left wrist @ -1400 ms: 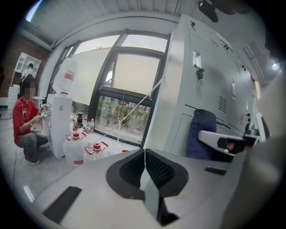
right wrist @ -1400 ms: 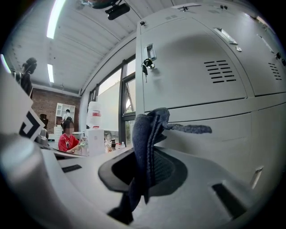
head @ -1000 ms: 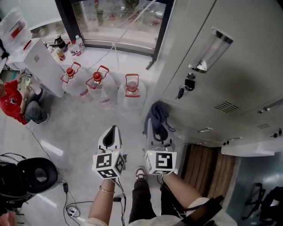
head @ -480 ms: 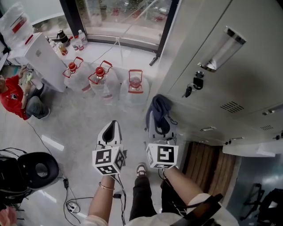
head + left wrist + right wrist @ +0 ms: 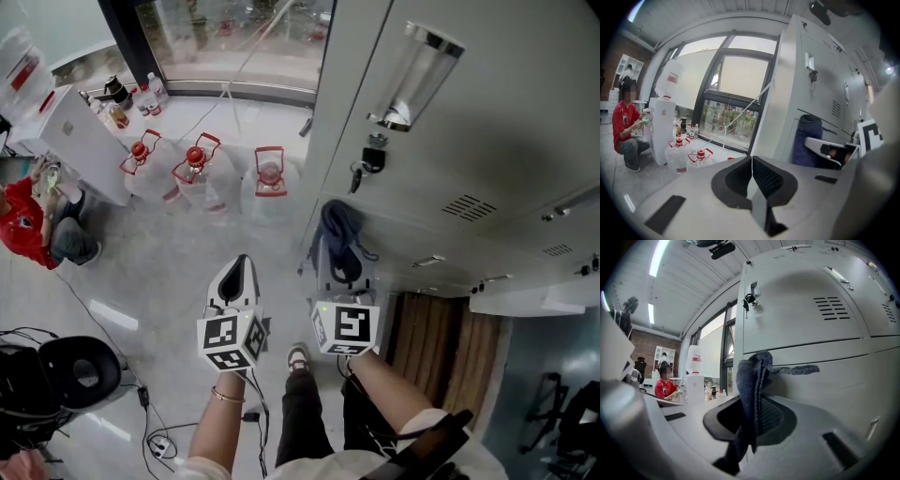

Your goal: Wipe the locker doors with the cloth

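Note:
My right gripper is shut on a dark blue cloth, which sticks out past its tips right next to the grey locker doors. In the right gripper view the cloth is pinched upright between the jaws, with a strand trailing toward the locker door; whether it touches the door is unclear. A key hangs in the upper door's lock. My left gripper is shut and holds nothing, out over the floor to the left of the lockers; its jaws meet with nothing between them.
Three large water jugs with red handles stand on the floor by the window. A white water dispenser and a crouching person in red are at the left. A black chair and cables lie near my feet. A wooden bench sits beside the lockers.
The view has swung slightly; both grippers hold nearly the same pose, with the cloth still in the right one by the lockers.

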The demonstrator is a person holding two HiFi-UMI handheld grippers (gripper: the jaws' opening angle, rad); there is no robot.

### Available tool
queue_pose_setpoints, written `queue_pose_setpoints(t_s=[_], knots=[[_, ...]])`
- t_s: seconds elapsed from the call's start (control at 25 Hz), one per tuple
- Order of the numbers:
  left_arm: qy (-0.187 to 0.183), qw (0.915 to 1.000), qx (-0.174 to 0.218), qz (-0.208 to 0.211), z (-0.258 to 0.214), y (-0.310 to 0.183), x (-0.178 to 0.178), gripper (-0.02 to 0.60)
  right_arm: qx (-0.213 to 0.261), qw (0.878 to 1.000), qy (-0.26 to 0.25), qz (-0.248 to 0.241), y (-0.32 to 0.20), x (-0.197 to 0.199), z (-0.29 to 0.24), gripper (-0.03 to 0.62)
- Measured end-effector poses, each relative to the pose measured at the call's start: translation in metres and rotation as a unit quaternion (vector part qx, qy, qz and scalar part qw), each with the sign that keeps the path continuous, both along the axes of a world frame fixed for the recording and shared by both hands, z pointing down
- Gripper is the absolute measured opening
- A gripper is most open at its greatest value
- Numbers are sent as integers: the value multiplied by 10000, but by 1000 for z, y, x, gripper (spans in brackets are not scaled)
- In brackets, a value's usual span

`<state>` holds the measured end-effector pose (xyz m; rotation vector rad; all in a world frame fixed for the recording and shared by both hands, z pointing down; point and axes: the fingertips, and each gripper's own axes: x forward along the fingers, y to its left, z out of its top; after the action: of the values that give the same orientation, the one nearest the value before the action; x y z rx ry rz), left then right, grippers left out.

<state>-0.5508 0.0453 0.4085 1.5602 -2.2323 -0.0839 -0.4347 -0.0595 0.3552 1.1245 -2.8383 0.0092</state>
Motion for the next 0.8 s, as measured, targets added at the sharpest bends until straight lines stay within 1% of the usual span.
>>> queue_pose_setpoints(t_s=[0.48,0.72,0.8], knots=[[55,9987,-12,500,3,-42,70,9,79,9988,-4,483,-34,78,2,48],[129,9967,-119,796,0,-64,111,9,193,9979,13,614,-49,113,2,49],[98,9961,-122,873,3,-71,122,9,244,9976,12,655,-53,124,3,49]])
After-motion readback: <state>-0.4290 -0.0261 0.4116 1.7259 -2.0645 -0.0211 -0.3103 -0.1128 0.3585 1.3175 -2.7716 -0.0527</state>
